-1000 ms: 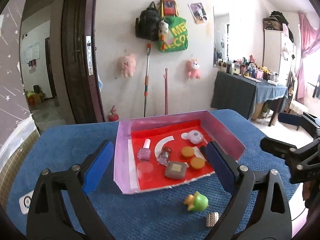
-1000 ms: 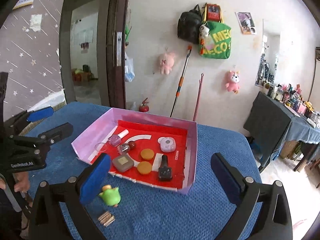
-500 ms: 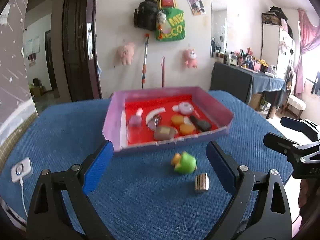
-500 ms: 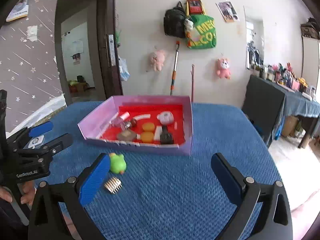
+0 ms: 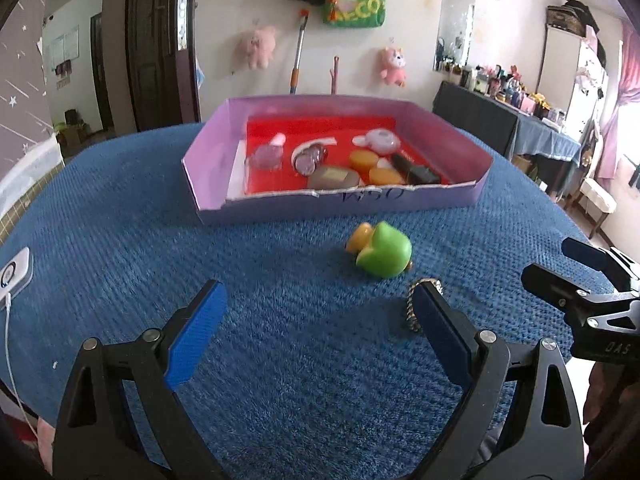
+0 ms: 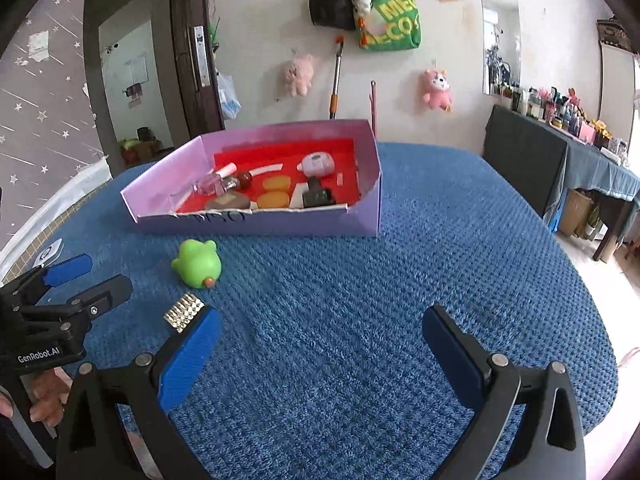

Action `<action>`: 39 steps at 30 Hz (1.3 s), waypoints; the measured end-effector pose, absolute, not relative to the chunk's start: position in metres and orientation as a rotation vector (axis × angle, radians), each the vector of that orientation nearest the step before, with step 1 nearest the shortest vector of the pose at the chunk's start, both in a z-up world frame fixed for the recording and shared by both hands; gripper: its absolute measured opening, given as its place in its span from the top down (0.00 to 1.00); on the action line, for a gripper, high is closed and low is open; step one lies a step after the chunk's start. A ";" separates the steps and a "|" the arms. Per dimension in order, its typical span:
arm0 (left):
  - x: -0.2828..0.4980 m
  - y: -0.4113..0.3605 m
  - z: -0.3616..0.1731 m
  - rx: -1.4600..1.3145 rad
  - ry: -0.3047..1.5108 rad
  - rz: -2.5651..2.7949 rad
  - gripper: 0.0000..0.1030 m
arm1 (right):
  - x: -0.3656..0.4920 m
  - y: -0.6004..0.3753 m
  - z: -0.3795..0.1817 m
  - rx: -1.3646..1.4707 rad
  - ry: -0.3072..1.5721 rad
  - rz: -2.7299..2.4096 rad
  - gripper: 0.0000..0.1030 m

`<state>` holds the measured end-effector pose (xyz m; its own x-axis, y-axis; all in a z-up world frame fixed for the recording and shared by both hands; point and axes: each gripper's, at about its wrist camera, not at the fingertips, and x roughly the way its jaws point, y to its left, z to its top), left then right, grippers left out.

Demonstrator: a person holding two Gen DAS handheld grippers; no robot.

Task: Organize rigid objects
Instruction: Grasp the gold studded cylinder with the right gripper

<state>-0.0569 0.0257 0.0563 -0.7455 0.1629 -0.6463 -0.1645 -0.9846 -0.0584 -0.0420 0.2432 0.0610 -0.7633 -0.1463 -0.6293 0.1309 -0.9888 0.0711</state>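
near the purple tray (image 5: 280, 210), on the blue cloth (image 5: 280, 360), lie the green toy (image 5: 382, 254) and ridged metal piece (image 6: 184, 312). both left gripper (image 5: 316, 340) and right gripper (image 6: 320, 354) are spread, empty. we should straddle the toy squarely before closing.

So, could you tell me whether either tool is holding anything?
Nothing: left tool and right tool are both open and empty.

Left claw (image 6: 68, 276) body is showing "GenRobot.AI"; right claw (image 5: 576, 264) body is showing "DAS"; green bag (image 6: 390, 20) on the wall is reading "ME", "ECO"; box (image 6: 256, 222) front lettering is staying unreadable.
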 end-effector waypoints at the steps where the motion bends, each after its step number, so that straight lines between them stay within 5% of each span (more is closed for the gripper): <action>1: -0.058 0.025 0.055 -1.038 0.002 2.780 0.08 | -0.043 0.243 0.060 1.014 -0.036 -2.816 0.00; 39: -0.077 0.080 0.028 -1.207 0.084 2.584 0.08 | -0.053 0.281 0.047 1.119 -0.215 -2.756 0.00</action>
